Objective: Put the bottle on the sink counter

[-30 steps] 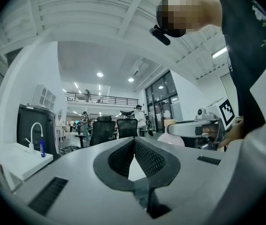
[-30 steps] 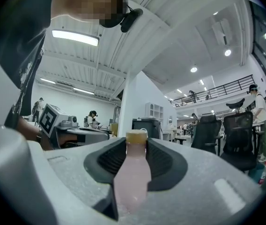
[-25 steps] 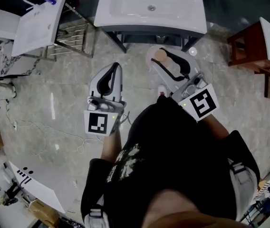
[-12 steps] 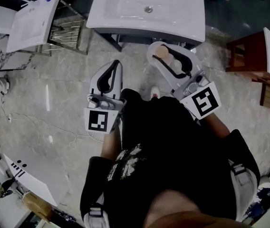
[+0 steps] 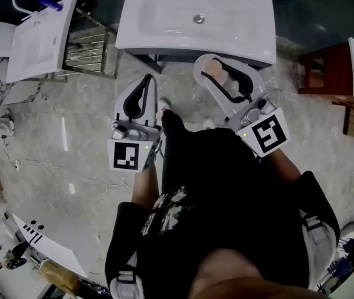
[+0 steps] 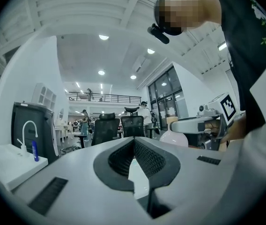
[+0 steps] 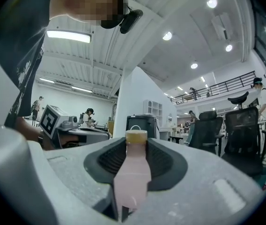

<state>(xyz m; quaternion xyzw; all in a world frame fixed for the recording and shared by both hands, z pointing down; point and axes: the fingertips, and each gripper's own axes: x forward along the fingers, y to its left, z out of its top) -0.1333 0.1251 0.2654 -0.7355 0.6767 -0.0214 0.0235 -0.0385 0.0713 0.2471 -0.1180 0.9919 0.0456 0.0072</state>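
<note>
from overhead, our right gripper (image 5: 209,67) clamps a pink bottle (image 5: 219,76) near the white sink counter (image 5: 158,27), our left gripper (image 5: 147,85) beside it; the left gripper view shows us its jaws closed together; the right gripper view, the bottle's tan cap (image 7: 136,136) between the pads (image 7: 163,165)

The right hand-held gripper (image 7: 136,148) clamps an upright, tan-capped pale pink bottle (image 7: 132,177) between its two dark padded jaws.
</note>
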